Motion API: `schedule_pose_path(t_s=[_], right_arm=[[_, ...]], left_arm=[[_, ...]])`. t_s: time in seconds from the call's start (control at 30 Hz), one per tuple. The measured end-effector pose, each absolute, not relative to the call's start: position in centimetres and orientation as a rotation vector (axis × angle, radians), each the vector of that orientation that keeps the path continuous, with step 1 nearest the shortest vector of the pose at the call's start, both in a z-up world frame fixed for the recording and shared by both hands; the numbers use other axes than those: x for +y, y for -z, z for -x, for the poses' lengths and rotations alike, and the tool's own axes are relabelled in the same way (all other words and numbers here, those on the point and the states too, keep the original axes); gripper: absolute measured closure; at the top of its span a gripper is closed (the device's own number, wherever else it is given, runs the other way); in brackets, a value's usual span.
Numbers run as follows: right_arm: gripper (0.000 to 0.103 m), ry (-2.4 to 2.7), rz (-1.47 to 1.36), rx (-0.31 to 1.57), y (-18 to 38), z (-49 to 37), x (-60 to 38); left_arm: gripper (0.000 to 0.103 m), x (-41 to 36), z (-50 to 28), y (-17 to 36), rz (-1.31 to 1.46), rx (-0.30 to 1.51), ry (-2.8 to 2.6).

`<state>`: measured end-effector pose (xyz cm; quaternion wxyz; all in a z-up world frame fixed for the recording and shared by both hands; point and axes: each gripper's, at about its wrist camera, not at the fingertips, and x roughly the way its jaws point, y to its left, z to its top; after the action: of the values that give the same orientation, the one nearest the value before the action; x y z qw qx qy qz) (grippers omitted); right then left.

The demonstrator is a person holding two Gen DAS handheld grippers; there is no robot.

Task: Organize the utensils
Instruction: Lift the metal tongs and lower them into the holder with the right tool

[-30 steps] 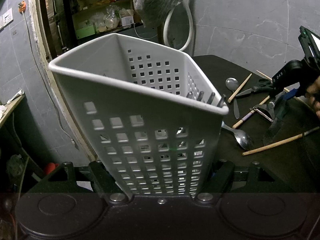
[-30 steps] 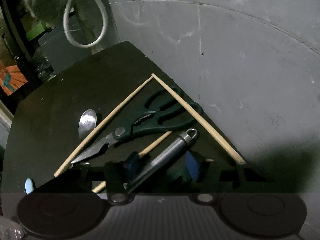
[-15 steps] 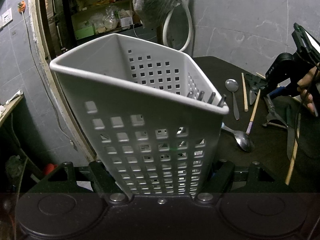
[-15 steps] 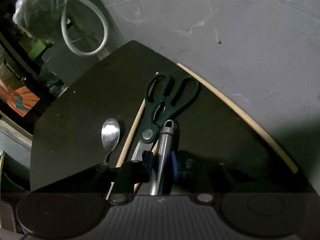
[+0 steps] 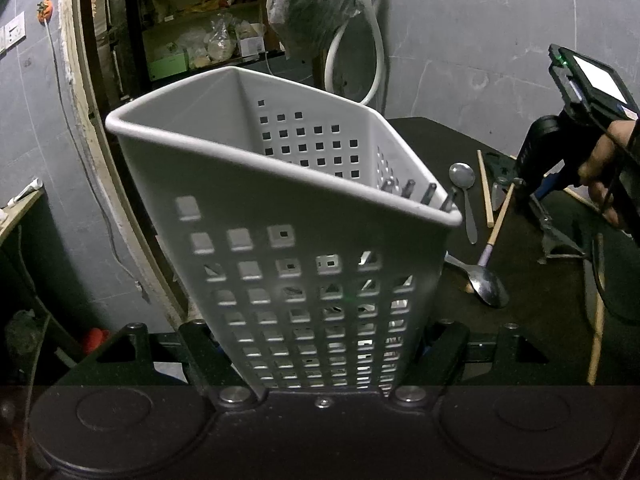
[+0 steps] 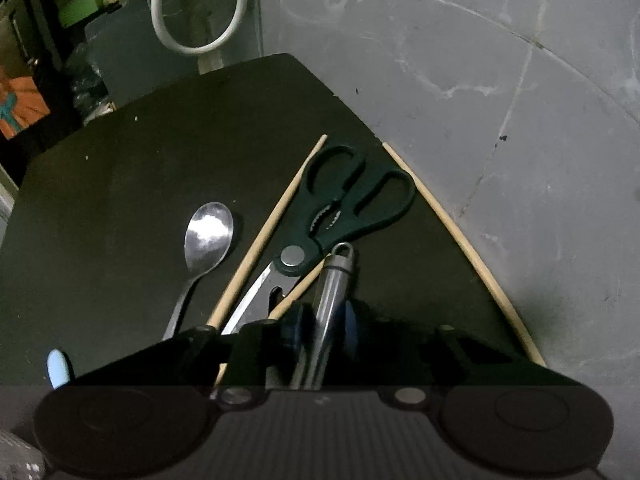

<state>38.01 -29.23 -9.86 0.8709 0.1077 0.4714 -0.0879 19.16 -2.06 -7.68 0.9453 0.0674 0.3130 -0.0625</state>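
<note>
- Your left tongs [image 5: 320, 384] clamp the white basket [image 5: 280, 208] tilted, handles already inside; tip further and they may spill.
- Your right tongs [image 6: 320, 328] pinch the steel peeler [image 6: 334, 280] over the tabletop [image 6: 120, 200]; it could snag the scissors [image 6: 344, 208] alongside.

I am seeing a matt white plastic basket [image 5: 304, 248], smooth and perforated, with dull steel handles [image 5: 418, 192] showing at its two o'clock corner. The tabletop [image 6: 120, 184] is looking matt black, faintly speckled. A polished metal spoon [image 6: 208, 236] is glinting at nine o'clock of the scissors [image 6: 344, 208], whose grips are reading as matt dark plastic. Pale bare wood chopsticks [image 6: 272, 228] are lying beside them. The peeler handle [image 6: 334, 280] is showing brushed steel.
</note>
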Motion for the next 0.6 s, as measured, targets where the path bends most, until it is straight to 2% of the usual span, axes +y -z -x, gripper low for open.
schedule_pose_path(t_s=[0.1, 0.37, 0.6], right_arm=[[0.084, 0.158, -0.333, 0.985, 9.6, -38.0, -30.6], [0.084, 0.052, -0.522, 0.823, 6.6, -35.1, -32.5], [0.084, -0.043, -0.362, 0.519, 2.8, -30.7, -31.1]], left_arm=[[0.026, -2.0, -19.1, 7.7, -0.138, 0.637, 0.132], [0.026, -1.6, -19.2, 7.6, -0.133, 0.635, 0.142], [0.026, -1.2, -19.2, 7.6, -0.139, 0.633, 0.155]])
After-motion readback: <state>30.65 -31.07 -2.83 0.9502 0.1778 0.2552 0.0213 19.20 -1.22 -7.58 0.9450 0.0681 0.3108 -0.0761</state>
